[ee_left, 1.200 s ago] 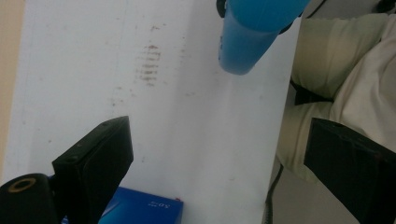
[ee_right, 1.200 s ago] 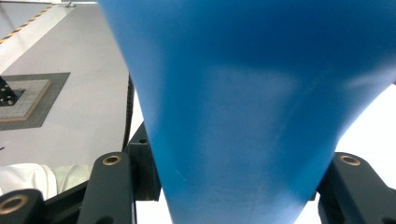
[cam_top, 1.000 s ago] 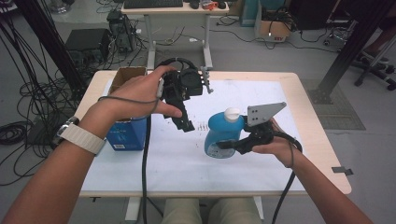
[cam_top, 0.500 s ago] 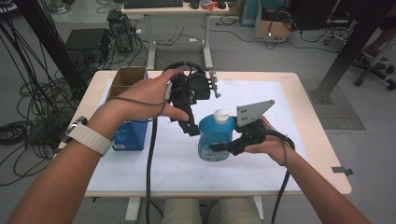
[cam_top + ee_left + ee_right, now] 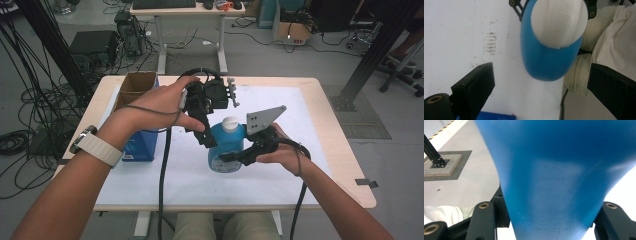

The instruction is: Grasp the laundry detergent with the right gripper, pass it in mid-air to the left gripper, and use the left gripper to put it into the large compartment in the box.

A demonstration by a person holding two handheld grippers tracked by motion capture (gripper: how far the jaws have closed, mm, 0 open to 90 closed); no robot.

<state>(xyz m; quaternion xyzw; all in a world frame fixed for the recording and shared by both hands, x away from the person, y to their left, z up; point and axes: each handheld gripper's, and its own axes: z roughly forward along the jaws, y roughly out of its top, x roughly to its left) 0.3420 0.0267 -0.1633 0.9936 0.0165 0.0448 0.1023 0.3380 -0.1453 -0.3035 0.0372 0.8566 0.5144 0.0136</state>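
A blue bottle (image 5: 226, 149) with a white cap (image 5: 230, 123) stands upright over the white table mat, and my right gripper (image 5: 234, 157) is shut on its lower body. In the right gripper view the blue bottle (image 5: 554, 182) sits squeezed between the two jaws of that gripper (image 5: 549, 222). My left gripper (image 5: 210, 134) hangs just left of and above the cap, pointing down, open. Seen from the left gripper (image 5: 541, 75), the cap (image 5: 559, 22) and blue shoulder (image 5: 546, 62) lie ahead between the spread jaws, untouched.
A blue box (image 5: 141, 146) stands at the left of the table (image 5: 330, 150), with an open cardboard box (image 5: 135, 85) behind it. Cables trail from both grippers toward the front edge. The person's lap (image 5: 609, 37) is below the near edge.
The right gripper has carried the bottle a little to the left. The left gripper has drifted right, closing in on the cap. Both grips are unchanged.
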